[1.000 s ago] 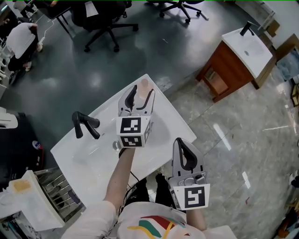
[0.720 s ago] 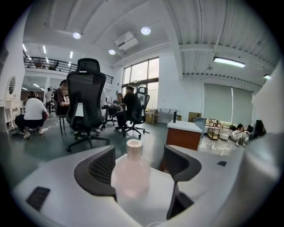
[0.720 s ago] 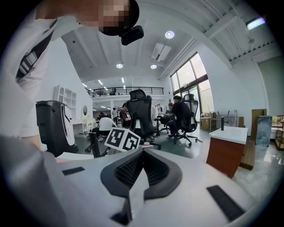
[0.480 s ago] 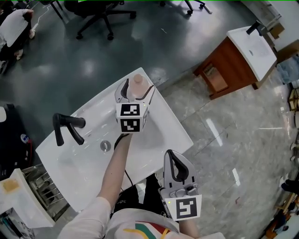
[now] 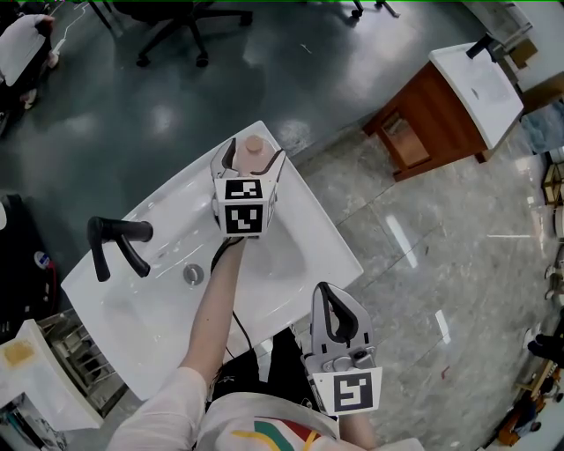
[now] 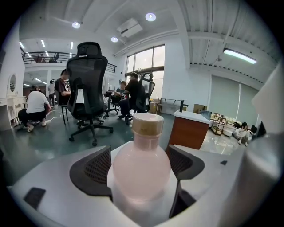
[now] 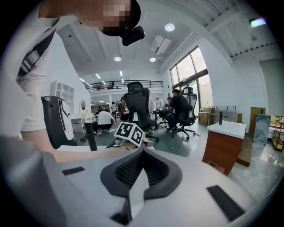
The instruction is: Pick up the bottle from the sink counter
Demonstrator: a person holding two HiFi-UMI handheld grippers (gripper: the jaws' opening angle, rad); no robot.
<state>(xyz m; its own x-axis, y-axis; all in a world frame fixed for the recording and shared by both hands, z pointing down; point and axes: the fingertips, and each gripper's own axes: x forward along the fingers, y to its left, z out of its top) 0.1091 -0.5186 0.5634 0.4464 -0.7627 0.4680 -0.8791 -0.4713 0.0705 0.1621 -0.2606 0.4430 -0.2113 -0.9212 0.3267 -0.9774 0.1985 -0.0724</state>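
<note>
A pale pink bottle (image 5: 255, 150) with a tan cap stands upright at the far corner of the white sink counter (image 5: 322, 242). My left gripper (image 5: 256, 153) reaches over the basin, its jaws spread wide on both sides of the bottle. In the left gripper view the bottle (image 6: 142, 170) fills the space between the dark pads (image 6: 94, 170), and I see no pad pressing on it. My right gripper (image 5: 329, 291) hangs off the counter's near edge, close to my body. Its jaws are shut on nothing (image 7: 143, 155).
A black faucet (image 5: 115, 245) stands left of the basin, with the drain (image 5: 192, 275) beside it. A wire rack (image 5: 84, 352) sits lower left. A wooden vanity (image 5: 441, 110) with a white top stands far right. Office chairs (image 5: 172, 26) and seated people are beyond the counter.
My left gripper has moved forward to the far corner and its jaws have spread, so the bottle now stands between them. The right gripper has stayed by my body.
</note>
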